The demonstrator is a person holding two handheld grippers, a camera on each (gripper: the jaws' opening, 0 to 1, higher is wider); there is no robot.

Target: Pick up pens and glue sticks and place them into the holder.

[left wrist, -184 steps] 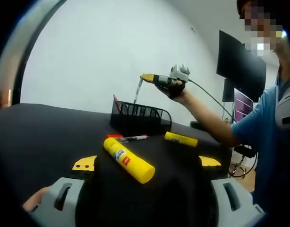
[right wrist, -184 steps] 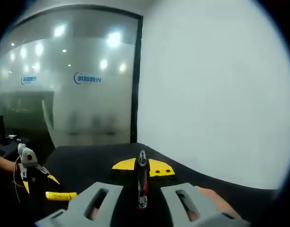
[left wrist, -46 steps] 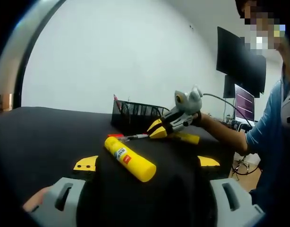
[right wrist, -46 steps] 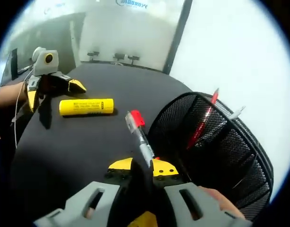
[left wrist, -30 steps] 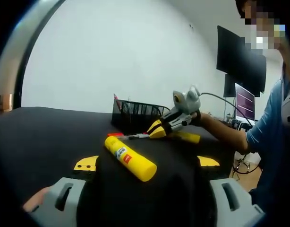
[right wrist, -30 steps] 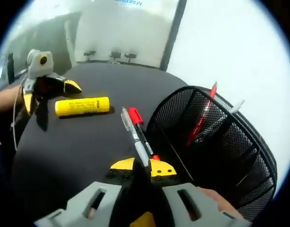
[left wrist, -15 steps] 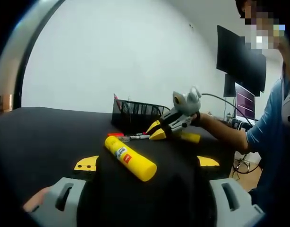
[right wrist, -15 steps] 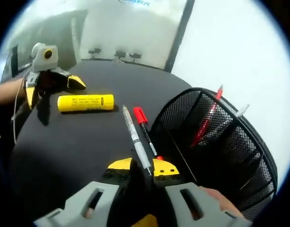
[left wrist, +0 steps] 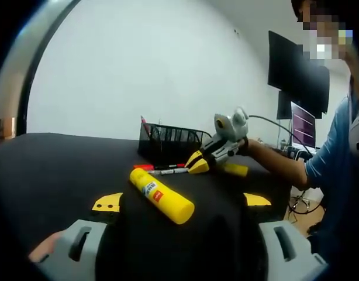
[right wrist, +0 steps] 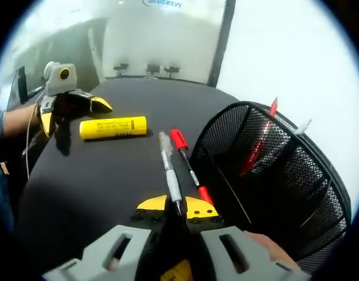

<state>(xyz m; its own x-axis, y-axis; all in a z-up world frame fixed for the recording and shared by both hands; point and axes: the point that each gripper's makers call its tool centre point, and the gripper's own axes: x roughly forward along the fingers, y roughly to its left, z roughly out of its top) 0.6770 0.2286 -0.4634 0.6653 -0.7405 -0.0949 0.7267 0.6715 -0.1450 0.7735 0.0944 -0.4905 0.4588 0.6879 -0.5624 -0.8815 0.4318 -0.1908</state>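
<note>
Silver pen: the silver pen lies flat on the black desk, its tip between the yellow tips of the right gripper; in the left gripper view it shows as a thin pale line at that gripper.
Right claw: jaws nearly closed about the pen's tip; I cannot tell whether they already pinch it.
Red pen: the red pen lies just beside the silver one, on the holder's side.
Holder: the black mesh holder stands just beyond both pens, with a red pen and a pale one upright inside.
Glue sticks: one yellow glue stick lies in front of the left gripper; another lies past the right gripper.
Left claw: released, jaws wide apart, holding nothing.
Step in hand: likely grasping the silver pen.
Next move: it calls for a firm close, a lift, then tipping the pen upright over the holder's rim.
</note>
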